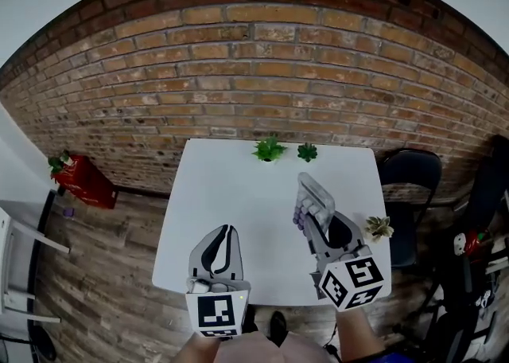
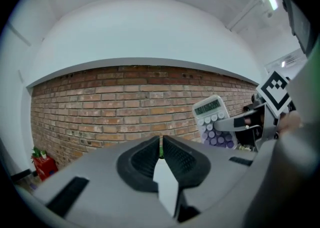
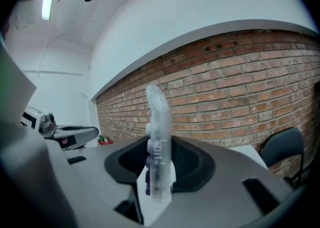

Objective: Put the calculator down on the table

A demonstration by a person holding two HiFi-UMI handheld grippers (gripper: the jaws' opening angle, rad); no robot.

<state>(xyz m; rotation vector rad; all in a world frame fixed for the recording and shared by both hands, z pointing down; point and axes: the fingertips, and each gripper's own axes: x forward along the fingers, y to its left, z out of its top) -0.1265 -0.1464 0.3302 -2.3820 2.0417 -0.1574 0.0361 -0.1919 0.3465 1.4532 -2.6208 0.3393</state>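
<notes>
Right gripper [image 1: 318, 226]: jaws pinch the calculator [image 3: 159, 122] by its two flat faces, near its lower end; most of it sticks out past the fingertips.
Calculator: clear case, pale and purple keys, display at the top end; it stands on edge in the grip, over the near right part of the table [image 1: 231, 194], and is not lying on it.
Left gripper [image 2: 161, 149]: jaws pressed together with nothing between them; it sits over the table's near edge, left of centre.
Gap between grippers: well apart, side by side, both pointing towards the table's far edge.
Table: white, square.
Plants: two small green ones [image 1: 270, 149] [image 1: 307, 151] at the table's far edge, a paler one [image 1: 378, 227] at its right edge.
Chair [image 1: 409, 178]: dark, just right of the table.
Wall [image 1: 238, 75]: brick, behind the table.
Red thing [image 1: 79, 178]: on the floor, left of the table.
</notes>
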